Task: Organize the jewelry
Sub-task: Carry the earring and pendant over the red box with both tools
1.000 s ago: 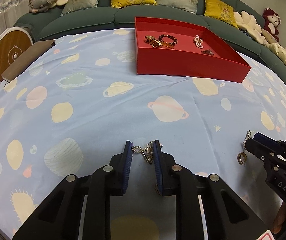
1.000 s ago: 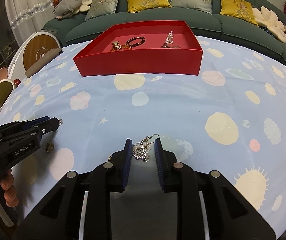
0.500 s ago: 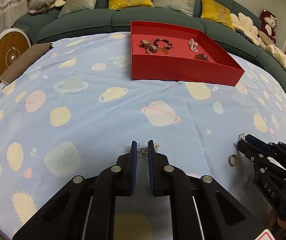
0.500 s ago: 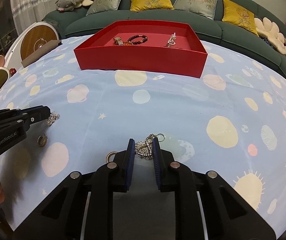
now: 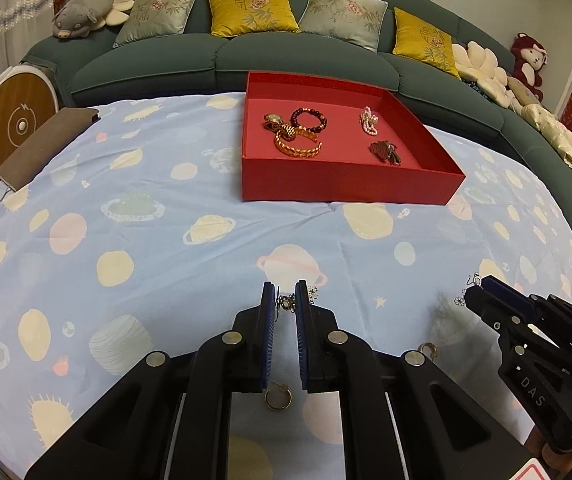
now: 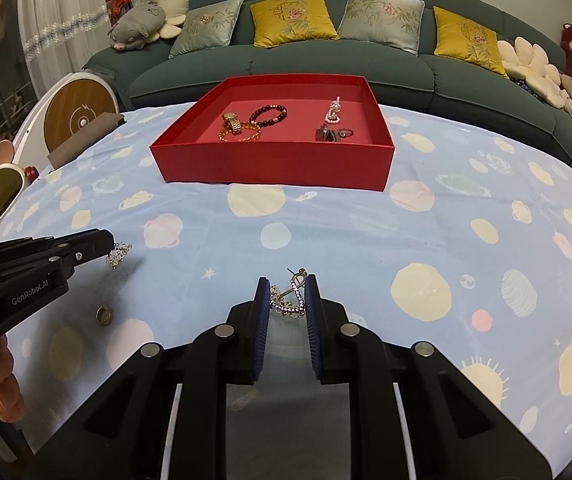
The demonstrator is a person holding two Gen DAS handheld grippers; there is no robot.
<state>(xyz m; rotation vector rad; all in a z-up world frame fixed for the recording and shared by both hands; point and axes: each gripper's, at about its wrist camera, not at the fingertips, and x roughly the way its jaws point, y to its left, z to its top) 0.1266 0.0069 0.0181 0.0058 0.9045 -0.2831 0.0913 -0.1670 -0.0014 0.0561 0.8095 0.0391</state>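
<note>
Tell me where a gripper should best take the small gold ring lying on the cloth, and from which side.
Probably from above, pinching the gold ring across its outer band. It lies low and alone on the soft cloth, so a level approach would likely only push it.

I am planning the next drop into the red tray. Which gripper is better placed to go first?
Probably the right gripper: in its own view the red tray lies almost straight ahead, and it already pinches an earring. The left gripper also holds an earring, but the tray sits off to its right.
</note>
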